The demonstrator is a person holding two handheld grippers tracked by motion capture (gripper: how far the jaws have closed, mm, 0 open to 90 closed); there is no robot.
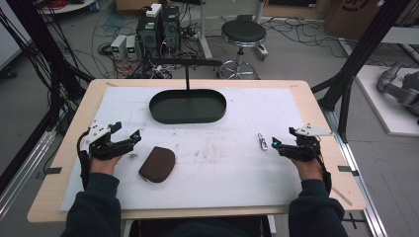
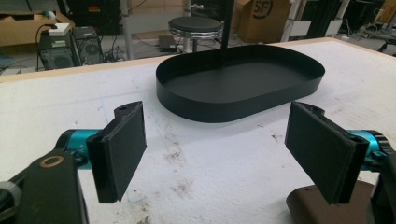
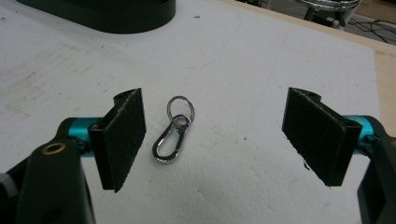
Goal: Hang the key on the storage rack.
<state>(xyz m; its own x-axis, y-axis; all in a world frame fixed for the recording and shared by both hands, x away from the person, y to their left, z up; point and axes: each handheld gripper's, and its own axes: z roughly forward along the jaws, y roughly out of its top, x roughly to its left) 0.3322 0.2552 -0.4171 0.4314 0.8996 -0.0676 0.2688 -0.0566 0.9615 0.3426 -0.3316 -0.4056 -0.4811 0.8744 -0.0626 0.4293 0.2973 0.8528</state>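
Observation:
A small silver carabiner clip with a key ring (image 1: 262, 141) lies on the white mat just left of my right gripper (image 1: 276, 146). In the right gripper view the clip (image 3: 173, 135) lies on the mat ahead of the wide-apart jaws, nearer the left one, and my right gripper (image 3: 215, 140) is open. A brown pouch (image 1: 157, 164) lies flat to the right of my left gripper (image 1: 129, 133). In the left gripper view my left gripper (image 2: 219, 149) is open and empty, with the pouch's corner (image 2: 308, 205) low at the right. A black oval tray (image 1: 188, 106) sits empty at the back.
A white mat (image 1: 222, 163) covers most of the wooden table (image 1: 323, 118). A thin black post (image 1: 187, 79) rises behind the tray. Beyond the table stand a stool (image 1: 243, 33), computers and loose cables on the floor. Black frame legs flank the table.

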